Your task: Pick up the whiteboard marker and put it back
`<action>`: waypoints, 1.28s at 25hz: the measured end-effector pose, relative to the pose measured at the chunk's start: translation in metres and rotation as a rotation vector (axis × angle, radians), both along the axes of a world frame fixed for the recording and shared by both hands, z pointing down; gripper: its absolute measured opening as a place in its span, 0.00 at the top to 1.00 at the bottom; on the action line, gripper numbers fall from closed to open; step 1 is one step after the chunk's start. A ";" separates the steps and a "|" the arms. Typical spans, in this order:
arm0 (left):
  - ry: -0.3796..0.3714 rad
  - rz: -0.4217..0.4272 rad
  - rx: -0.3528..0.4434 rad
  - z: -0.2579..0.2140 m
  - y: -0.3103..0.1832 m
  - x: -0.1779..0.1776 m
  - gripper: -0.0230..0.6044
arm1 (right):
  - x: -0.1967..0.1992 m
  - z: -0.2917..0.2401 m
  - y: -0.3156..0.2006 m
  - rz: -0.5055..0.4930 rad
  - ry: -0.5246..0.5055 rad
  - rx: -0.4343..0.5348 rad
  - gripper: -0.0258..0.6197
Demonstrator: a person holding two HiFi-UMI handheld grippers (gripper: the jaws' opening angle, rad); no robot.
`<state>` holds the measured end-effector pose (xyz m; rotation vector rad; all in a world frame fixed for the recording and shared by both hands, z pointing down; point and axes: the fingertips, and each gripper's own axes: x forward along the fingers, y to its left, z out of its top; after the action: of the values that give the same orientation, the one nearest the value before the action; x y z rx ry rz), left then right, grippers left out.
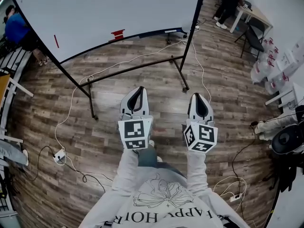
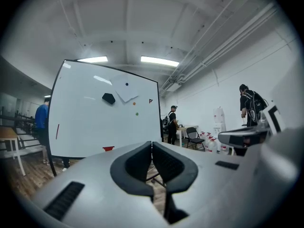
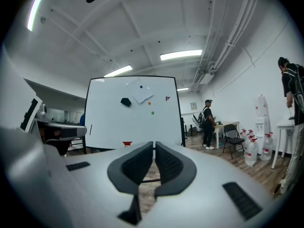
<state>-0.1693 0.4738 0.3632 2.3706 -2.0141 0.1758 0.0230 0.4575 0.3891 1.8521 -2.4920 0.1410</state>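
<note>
A white whiteboard on a black wheeled stand fills the top of the head view. A thin red marker sits on its left part, also seen as the marker and the marker in the gripper views. A small red object rests at the board's lower edge. My left gripper and right gripper are held side by side, well short of the board and pointing at it. Both are shut with nothing between the jaws, as the left gripper and right gripper show in their own views.
The stand's black legs and a white cable lie on the wooden floor ahead. A black eraser and coloured dots are on the board. Several people stand about: one in blue at the left, others by a table and folding chair at the right.
</note>
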 end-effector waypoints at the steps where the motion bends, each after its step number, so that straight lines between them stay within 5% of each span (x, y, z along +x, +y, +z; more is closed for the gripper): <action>1: 0.000 0.001 -0.003 0.001 -0.005 0.001 0.95 | 0.001 0.002 -0.004 -0.002 0.001 -0.003 0.95; 10: -0.002 0.039 -0.006 0.012 -0.089 0.011 0.95 | 0.006 0.019 -0.081 0.021 0.011 -0.025 0.95; 24: 0.016 0.101 0.022 -0.009 -0.312 0.000 0.95 | -0.007 -0.003 -0.302 0.070 0.055 -0.001 0.95; 32: 0.016 0.092 -0.013 0.004 -0.393 -0.015 0.95 | -0.025 0.015 -0.382 0.055 0.066 -0.043 0.95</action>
<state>-0.1848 0.0811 0.3673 2.4500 -1.8933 0.1707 -0.0015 0.0750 0.4043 1.8777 -2.3778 0.1315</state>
